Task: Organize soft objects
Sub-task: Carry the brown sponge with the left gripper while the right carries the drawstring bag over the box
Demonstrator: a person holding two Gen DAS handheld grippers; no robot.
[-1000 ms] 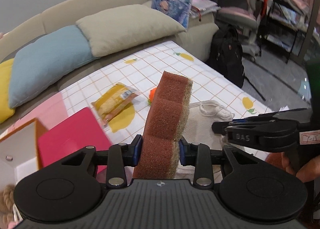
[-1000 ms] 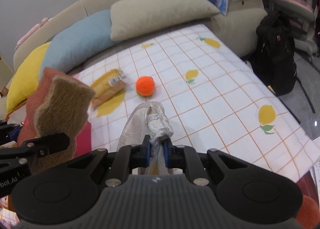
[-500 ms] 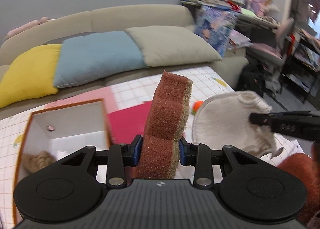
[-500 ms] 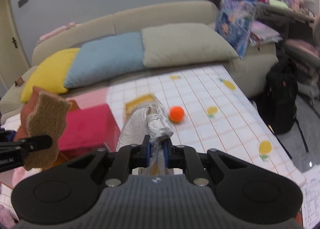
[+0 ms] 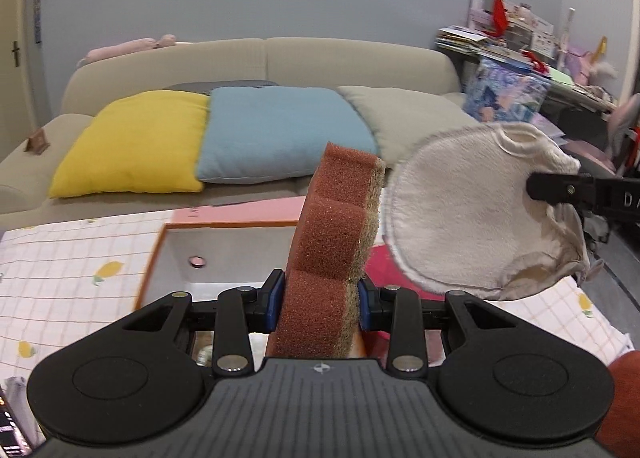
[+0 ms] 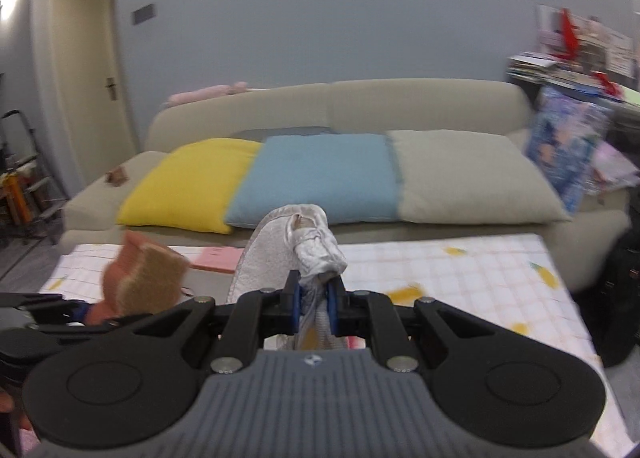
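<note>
Sofa (image 5: 256, 57) is sitting behind the bench (image 5: 60, 258), carrying yellow, blue and beige cushions. Open white box (image 5: 224, 258) is lying on the bench under the left gripper (image 5: 320, 304). Its jaws are clamping the brown sponge (image 5: 336, 225) upright, roughly a third open. Right gripper (image 6: 316, 304) is gripping a bunched edge of the cream cloth mitt (image 5: 472, 217), jaws nearly closed, mitt hanging in the air just right of the sponge.

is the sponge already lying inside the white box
No, the sponge stands upright, clamped in the left claw, held above the open white box.
</note>
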